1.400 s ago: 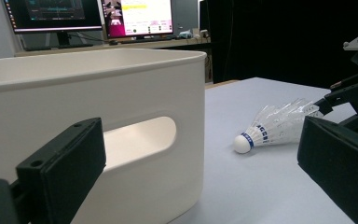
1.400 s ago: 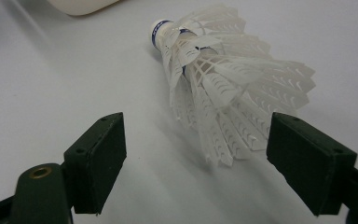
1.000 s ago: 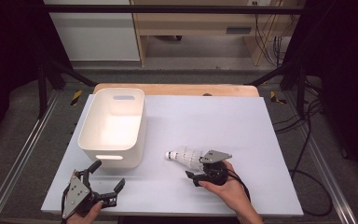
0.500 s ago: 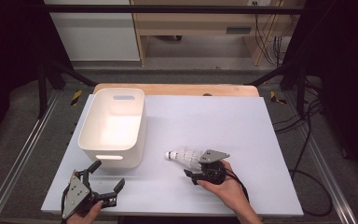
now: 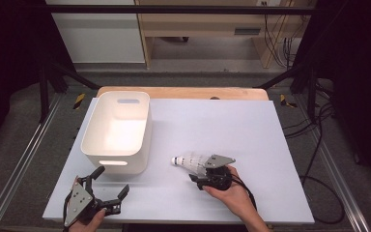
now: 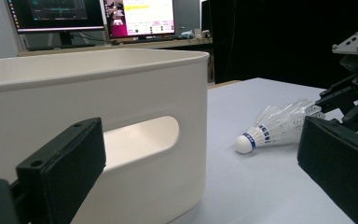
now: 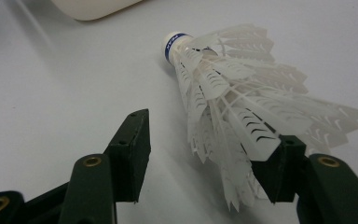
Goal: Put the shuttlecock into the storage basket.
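A: The right tool point(image 7: 205, 163) is lying low on the table point(image 5: 270, 130), its jaws half-spread and just now closing in around the feather skirt of the shuttlecock point(image 7: 233, 98). One pad is brushing the feathers; the other is standing clear, so nothing is gripped yet.

B: And the shuttlecock itself?

A: It is lying on its side on the white table, cork end pointing toward the white bin point(image 5: 118, 130), skirt inside the jaws.

B: What is worrying you?

A: The feathers are giving way easily, I judge. If the jaws are squeezing off-centre, the skirt could be crushing or the shuttlecock could be squirting forward out of the grip (it is light and resting loose).

B: The left tool point(image 5: 107, 186)?

A: It is waiting near the table's front edge, jaws spread wide and holding nothing, facing the bin's handle cutout.

B: Anything in the bin?

A: From the high view its inside is looking bare.
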`<state>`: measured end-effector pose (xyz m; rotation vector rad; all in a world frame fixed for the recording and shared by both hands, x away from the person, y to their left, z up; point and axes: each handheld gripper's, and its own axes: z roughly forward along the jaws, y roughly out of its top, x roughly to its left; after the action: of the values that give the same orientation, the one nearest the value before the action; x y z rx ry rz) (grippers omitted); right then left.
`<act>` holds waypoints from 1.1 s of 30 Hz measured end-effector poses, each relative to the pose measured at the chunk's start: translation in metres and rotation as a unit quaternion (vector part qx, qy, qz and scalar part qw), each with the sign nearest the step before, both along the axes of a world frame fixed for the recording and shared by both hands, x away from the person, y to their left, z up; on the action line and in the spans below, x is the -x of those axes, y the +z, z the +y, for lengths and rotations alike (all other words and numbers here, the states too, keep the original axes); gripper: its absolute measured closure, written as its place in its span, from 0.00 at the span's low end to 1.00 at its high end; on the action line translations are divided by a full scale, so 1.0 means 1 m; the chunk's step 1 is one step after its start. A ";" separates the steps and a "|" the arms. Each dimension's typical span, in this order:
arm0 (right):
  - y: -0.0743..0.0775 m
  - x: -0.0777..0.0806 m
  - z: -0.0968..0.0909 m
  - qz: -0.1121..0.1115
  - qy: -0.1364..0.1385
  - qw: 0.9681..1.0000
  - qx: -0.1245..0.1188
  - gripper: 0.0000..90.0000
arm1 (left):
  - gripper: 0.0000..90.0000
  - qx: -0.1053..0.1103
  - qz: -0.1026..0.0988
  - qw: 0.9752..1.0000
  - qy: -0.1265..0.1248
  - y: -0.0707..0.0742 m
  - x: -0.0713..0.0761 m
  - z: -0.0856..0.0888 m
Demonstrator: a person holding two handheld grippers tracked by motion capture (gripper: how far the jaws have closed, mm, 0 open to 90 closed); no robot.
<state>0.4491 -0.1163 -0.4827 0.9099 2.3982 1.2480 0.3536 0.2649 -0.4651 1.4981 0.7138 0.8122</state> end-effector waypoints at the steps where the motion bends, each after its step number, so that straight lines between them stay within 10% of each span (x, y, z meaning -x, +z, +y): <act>1: 0.000 0.000 0.000 -0.001 0.001 1.000 0.000 0.48 | 0.01 0.000 0.000 1.000 0.000 0.000 0.000 0.000; 33: -0.002 -0.009 0.013 -0.009 -0.005 1.000 -0.003 0.63 | 0.01 0.000 -0.001 1.000 0.000 0.000 0.000 0.001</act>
<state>0.4584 -0.1037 -0.4842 0.9067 2.3748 1.2556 0.3534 0.2658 -0.4651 1.4976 0.7132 0.8132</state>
